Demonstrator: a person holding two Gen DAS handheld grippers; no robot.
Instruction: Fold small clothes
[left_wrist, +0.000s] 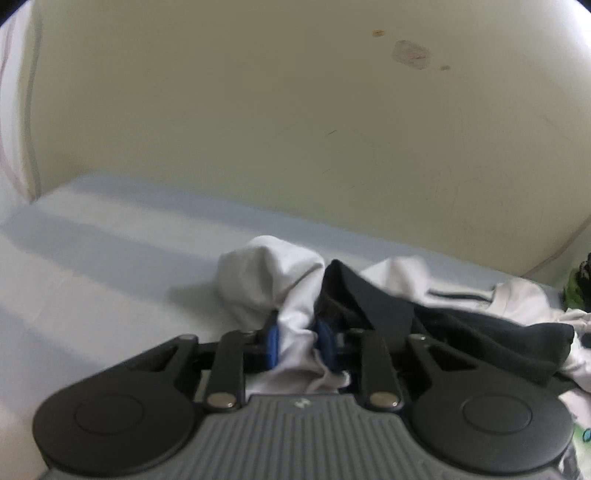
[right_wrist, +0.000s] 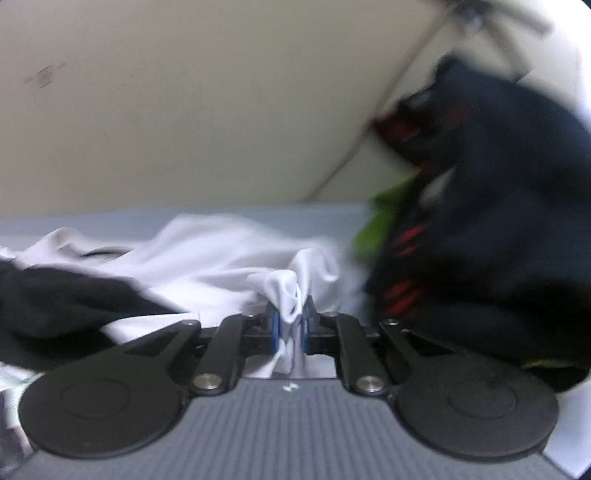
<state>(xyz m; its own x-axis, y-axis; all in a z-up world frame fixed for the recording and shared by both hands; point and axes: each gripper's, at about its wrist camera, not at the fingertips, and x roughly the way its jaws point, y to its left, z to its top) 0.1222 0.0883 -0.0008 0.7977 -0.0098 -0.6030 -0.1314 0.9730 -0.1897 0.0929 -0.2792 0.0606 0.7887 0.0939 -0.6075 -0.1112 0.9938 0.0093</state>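
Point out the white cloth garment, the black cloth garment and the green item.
white cloth garment (right_wrist: 207, 254), right wrist view, rumpled middle
black cloth garment (left_wrist: 480, 332), left wrist view, broad flat part
green item (right_wrist: 384, 218), right wrist view, blurred visible patch

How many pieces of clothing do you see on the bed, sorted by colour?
White: 1, a garment pinched by both claws
Black: 1, a cloth lying on it
Dark with red and green: 1, a blurred pile; pieces cannot be separated
Total: 3
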